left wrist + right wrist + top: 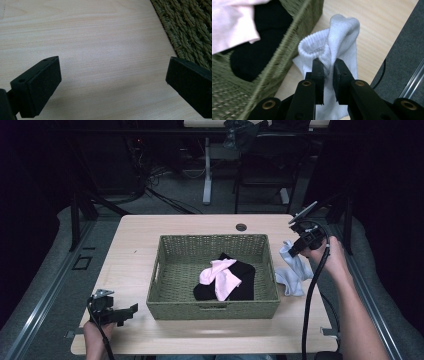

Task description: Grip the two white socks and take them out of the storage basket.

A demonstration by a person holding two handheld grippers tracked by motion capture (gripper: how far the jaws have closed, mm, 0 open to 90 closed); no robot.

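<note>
While the right gripper (pixel 328 72) is pinching the white sock (pixel 342 37) just outside the basket (pixel 170 307), the sorting looks midway; next it needs carrying over the rim. The left gripper (pixel 112 85) is waiting wide open.

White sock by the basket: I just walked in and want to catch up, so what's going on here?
A person is working with a gripper in each hand. The right gripper is shut on the white sock, just outside the right wall of the woven basket. A pink sock and a black one already lie inside. The left gripper sits open over bare table, beside the basket.
</note>
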